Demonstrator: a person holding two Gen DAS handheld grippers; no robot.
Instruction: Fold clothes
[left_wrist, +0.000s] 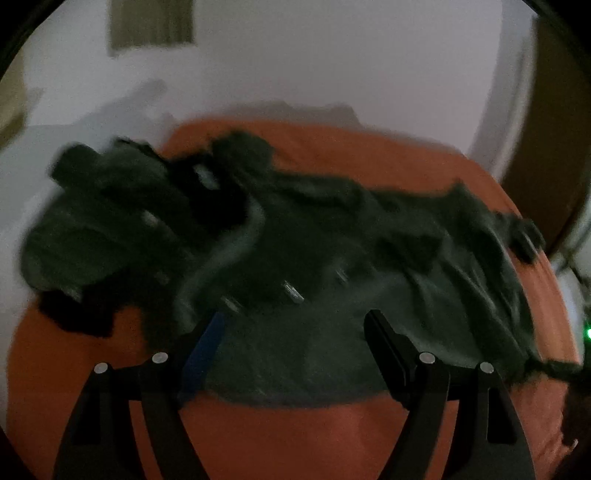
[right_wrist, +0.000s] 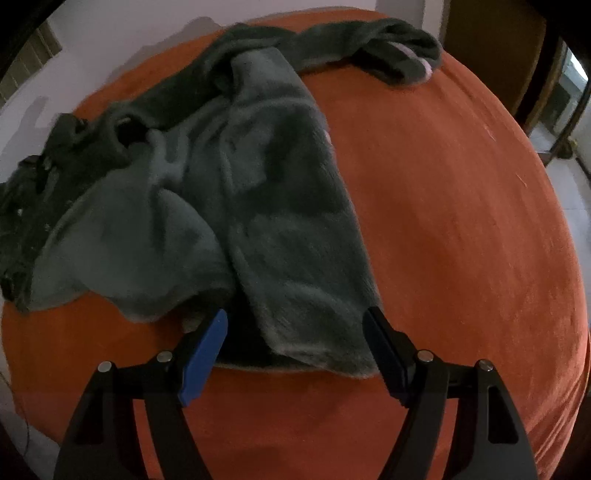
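A dark grey-green fleece garment (right_wrist: 266, 192) lies crumpled on an orange bed cover (right_wrist: 461, 221). One sleeve runs to the far right and ends in a pale-lined cuff (right_wrist: 424, 66). My right gripper (right_wrist: 297, 319) is open just above the garment's near hem, and the blue pads (right_wrist: 207, 350) stand apart on either side of the cloth without pressing it. The left wrist view is blurred. There the same garment (left_wrist: 332, 240) stretches across the bed cover (left_wrist: 295, 435), and my left gripper (left_wrist: 295, 321) is open over its near edge with nothing pinched. Small shiny fasteners (left_wrist: 291, 291) dot the cloth.
A white wall (left_wrist: 332, 55) rises behind the bed, with a brownish panel (left_wrist: 151, 26) high on it. Wooden furniture (right_wrist: 491, 44) stands at the far right beside pale floor (right_wrist: 565, 177). A green light (left_wrist: 587, 332) glows at the right edge. A blurred dark heap (left_wrist: 110, 221) lies at the left.
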